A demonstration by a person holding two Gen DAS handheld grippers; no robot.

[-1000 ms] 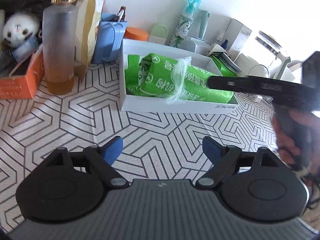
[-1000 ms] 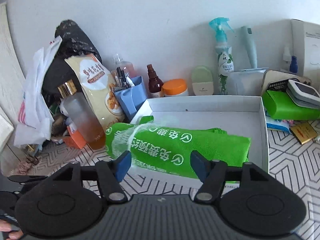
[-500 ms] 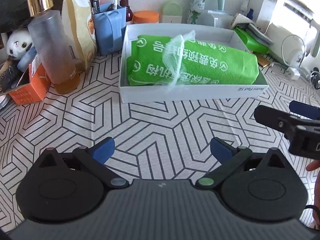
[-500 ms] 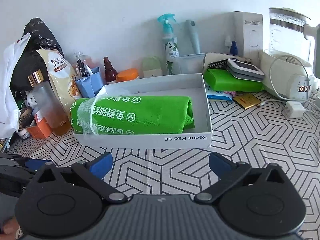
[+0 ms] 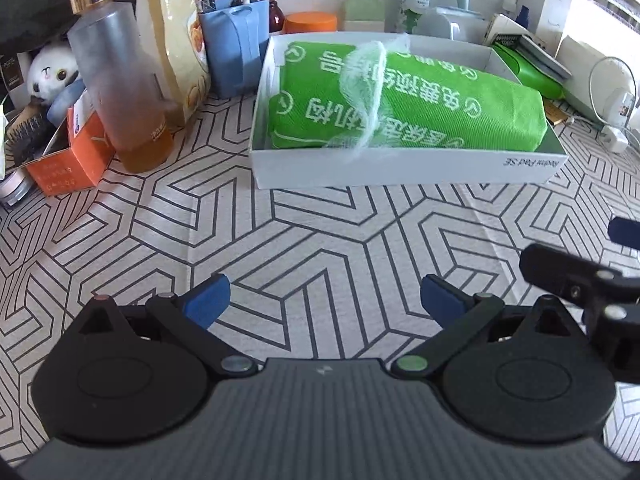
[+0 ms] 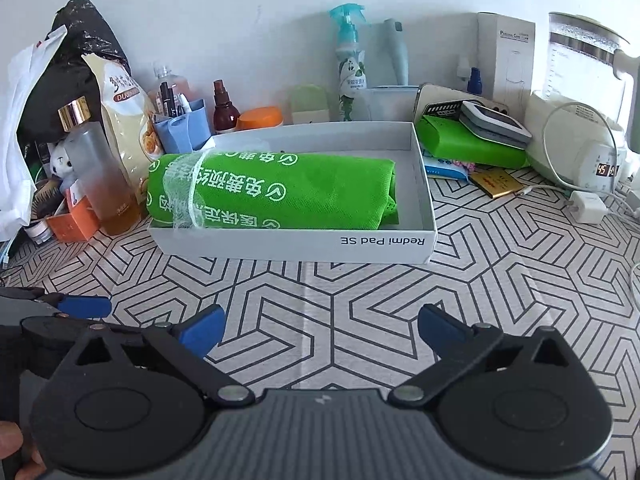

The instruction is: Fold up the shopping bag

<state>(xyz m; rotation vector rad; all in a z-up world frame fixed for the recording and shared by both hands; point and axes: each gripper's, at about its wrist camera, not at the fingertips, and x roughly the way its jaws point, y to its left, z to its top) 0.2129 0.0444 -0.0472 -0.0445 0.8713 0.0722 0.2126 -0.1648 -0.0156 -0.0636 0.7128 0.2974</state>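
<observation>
**A cluttered home tabletop**

We see a home: a table with a geometric-patterned cloth [image 6: 360, 320] against a white wall, crowded with a spray bottle [image 6: 350, 68], an electric kettle [image 6: 580, 76], a snack pouch [image 6: 124, 120], a pen holder [image 6: 182, 130] and a plush toy [image 5: 50, 76].

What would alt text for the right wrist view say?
A folded green shopping bag, banded with clear tape, lies in a shallow white box on a geometric-patterned table. The right tongs stand open and empty in front.
</observation>
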